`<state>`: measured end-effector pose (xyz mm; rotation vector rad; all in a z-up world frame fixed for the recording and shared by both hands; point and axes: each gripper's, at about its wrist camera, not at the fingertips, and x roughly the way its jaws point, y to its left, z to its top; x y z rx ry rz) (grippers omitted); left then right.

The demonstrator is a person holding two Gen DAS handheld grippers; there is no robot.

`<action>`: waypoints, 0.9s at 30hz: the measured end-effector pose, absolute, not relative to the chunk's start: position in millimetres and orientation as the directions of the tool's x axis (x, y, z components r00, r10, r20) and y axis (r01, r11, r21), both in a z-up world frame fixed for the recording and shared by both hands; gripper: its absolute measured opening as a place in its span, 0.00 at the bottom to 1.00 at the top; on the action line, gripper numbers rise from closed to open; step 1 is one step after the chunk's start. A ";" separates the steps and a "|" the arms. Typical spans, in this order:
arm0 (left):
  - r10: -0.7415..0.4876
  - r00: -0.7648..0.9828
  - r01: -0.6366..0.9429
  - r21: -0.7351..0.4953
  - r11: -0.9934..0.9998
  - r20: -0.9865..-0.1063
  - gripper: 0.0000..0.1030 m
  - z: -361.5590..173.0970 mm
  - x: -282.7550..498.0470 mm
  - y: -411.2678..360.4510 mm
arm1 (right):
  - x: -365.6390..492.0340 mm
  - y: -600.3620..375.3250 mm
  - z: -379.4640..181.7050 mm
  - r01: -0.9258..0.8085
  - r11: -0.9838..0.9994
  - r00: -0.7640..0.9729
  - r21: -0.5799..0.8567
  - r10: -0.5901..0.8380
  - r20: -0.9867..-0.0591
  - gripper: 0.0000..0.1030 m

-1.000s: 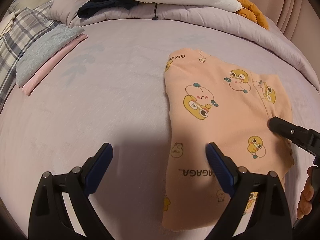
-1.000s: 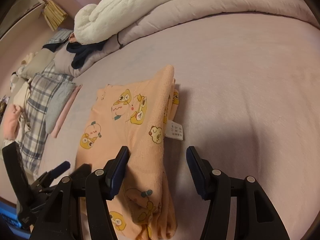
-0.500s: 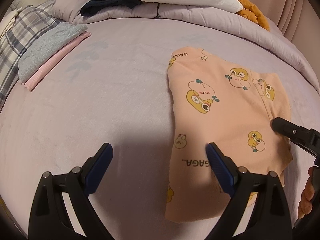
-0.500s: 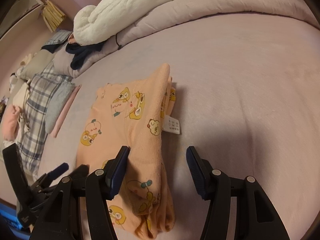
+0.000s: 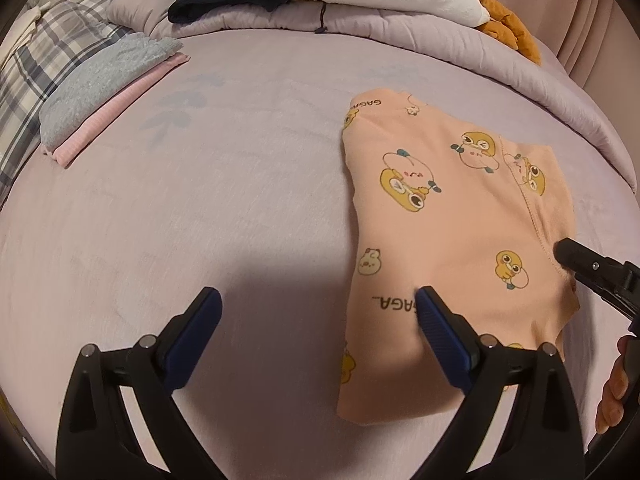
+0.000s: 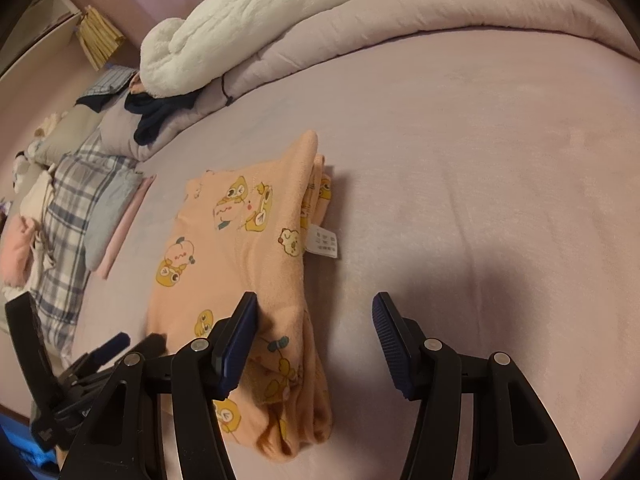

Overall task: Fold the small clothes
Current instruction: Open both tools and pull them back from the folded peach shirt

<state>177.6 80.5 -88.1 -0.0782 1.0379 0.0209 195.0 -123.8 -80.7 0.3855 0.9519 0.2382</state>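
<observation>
Bed, lilac sheet: peach printed garment, folded, soft, limp; best gripped at near hem corners. Left gripper and right gripper both stood apart, empty.

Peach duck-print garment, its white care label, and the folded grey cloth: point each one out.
Peach duck-print garment (image 5: 460, 240), left wrist view, middle of its top layer.
White care label (image 6: 325, 242), right wrist view, centre of the tag.
Folded grey cloth (image 5: 100, 88), left wrist view, its upper face.

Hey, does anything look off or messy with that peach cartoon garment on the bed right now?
Mostly tidy, but the peach garment has its white care label poking out of the right-hand folded edge, and the layers there are stacked unevenly. Both grippers, left and right, hang open above it.
</observation>
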 end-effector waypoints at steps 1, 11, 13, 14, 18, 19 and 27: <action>-0.021 0.507 -0.057 -0.058 0.997 -0.862 0.95 -87.9 176.9 81.0 | 193.8 -124.3 -80.2 -0.028 0.907 0.562 0.421 0.362 -0.744 0.56; -0.021 0.492 -0.091 -0.075 0.993 -0.871 0.97 -86.8 169.9 86.4 | 185.6 -125.4 -79.1 -0.022 0.914 0.559 0.405 0.347 -0.753 0.56; -0.019 0.490 -0.094 -0.074 0.993 -0.872 0.97 -86.3 168.4 87.1 | 183.7 -125.8 -78.6 -0.022 0.916 0.558 0.400 0.343 -0.755 0.56; -0.017 0.489 -0.096 -0.073 0.993 -0.872 0.97 -85.9 167.6 87.3 | 182.4 -125.7 -78.5 -0.022 0.918 0.558 0.397 0.341 -0.757 0.56; -0.007 0.490 -0.100 -0.064 0.993 -0.871 0.98 -83.2 162.8 87.4 | 177.4 -125.7 -76.7 -0.024 0.921 0.557 0.388 0.335 -0.760 0.56; -0.011 0.492 -0.100 -0.069 0.993 -0.871 0.98 -82.6 161.1 88.2 | 175.8 -125.3 -76.2 -0.027 0.921 0.555 0.388 0.337 -0.760 0.56; -0.019 0.496 -0.090 -0.073 0.993 -0.868 0.99 -75.5 151.3 88.7 | 165.5 -115.1 -72.2 -0.073 0.930 0.549 0.361 0.340 -0.764 0.56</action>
